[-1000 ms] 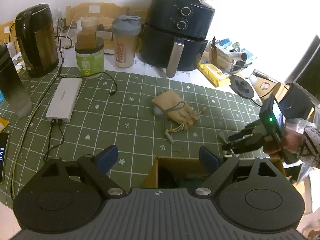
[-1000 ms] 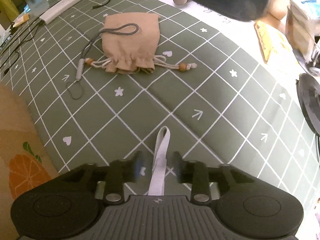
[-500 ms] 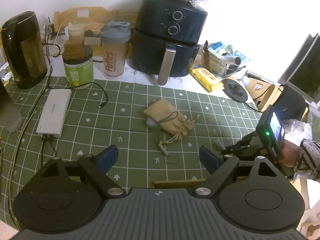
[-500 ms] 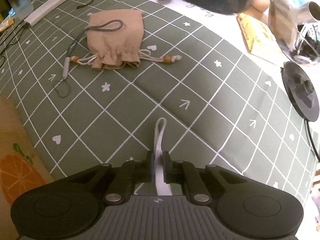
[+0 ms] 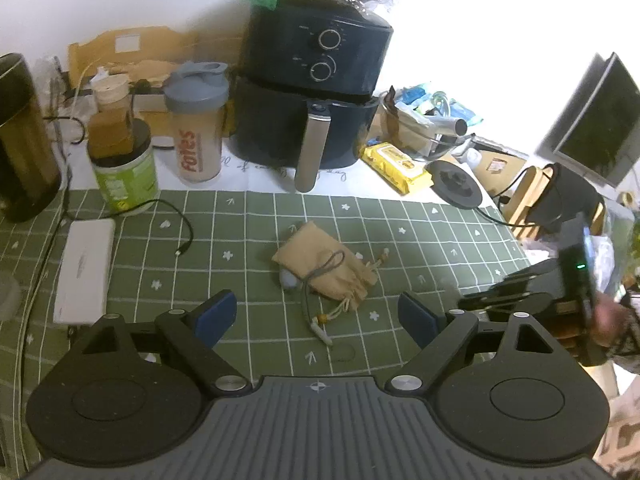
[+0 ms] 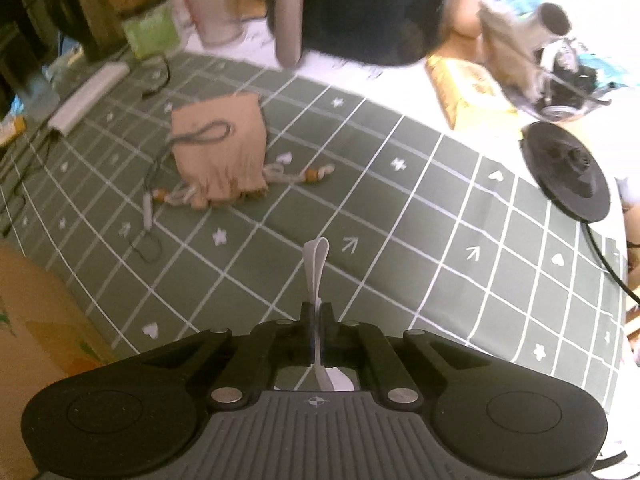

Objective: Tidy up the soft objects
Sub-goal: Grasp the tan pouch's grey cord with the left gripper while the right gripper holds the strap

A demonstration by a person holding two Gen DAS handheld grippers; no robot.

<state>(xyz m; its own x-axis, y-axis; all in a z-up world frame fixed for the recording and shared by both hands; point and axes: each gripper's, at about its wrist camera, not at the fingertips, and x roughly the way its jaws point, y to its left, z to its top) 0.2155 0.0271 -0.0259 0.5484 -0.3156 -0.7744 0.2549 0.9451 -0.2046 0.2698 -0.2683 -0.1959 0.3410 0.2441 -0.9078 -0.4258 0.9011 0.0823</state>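
Note:
A tan drawstring pouch (image 5: 326, 270) lies on the green checked mat (image 5: 240, 240), with a grey cord lanyard (image 5: 316, 308) across it. It also shows in the right wrist view (image 6: 222, 154). My left gripper (image 5: 316, 314) is open and empty, raised above the near side of the mat. My right gripper (image 6: 317, 314) is shut on a white strap (image 6: 315, 264) and holds it above the mat. The right gripper also shows at the right edge of the left wrist view (image 5: 472, 302).
A cardboard box (image 6: 36, 320) stands at the mat's near left. A dark air fryer (image 5: 316, 92), shaker bottle (image 5: 198, 120), green tub (image 5: 124, 172), kettle (image 5: 20, 140) and white power bank (image 5: 84, 268) line the back and left. A black disc (image 6: 566, 170) lies right.
My right gripper closed on the white strap and lifted it off the mat. My left gripper rose and pulled back, so the box has left its view.

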